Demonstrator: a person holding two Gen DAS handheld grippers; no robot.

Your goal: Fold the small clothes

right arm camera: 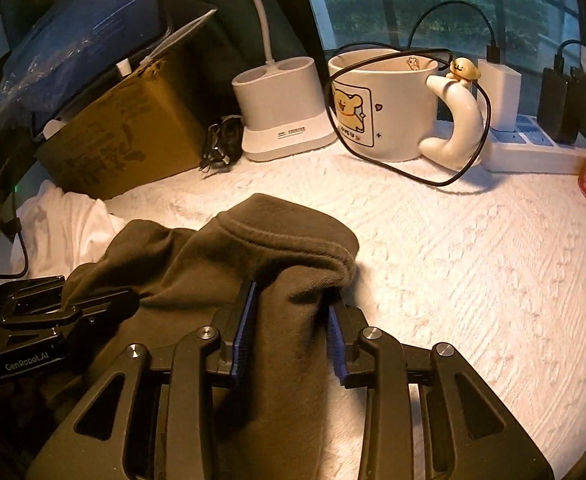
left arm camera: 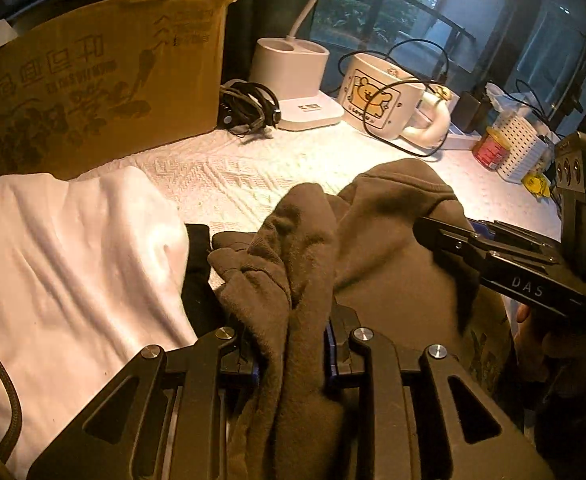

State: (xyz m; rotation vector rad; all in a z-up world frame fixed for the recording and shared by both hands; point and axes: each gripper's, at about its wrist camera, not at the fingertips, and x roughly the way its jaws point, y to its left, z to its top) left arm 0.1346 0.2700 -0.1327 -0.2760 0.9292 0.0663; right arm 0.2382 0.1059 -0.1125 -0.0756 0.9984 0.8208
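Garment: brown-olive small garment [right arm camera: 229, 264] bunched on the white textured cloth [right arm camera: 473, 280] covering the table, raised between both grippers
Left gripper [left arm camera: 291, 344]: jaws closed on a thick fold of the garment, fabric spilling over and between the blue pads [left arm camera: 330, 354]
Right gripper [right arm camera: 289, 328]: jaws clamped on the garment just below its stitched hem, blue pads pressed into the fabric either side
Relative position: right gripper seen from the left wrist view at the garment's right edge; left gripper seen from the right wrist view at its left edge
White garment [left arm camera: 65, 264]: lying crumpled left of the brown one, beside a black item [left arm camera: 197, 256]
Background: cardboard box [left arm camera: 93, 88], lamp base [right arm camera: 285, 116], bear mug [right arm camera: 389, 108] with black cable [right arm camera: 413, 176] looped around it, power strip [right arm camera: 533, 152], red can [left arm camera: 491, 148]
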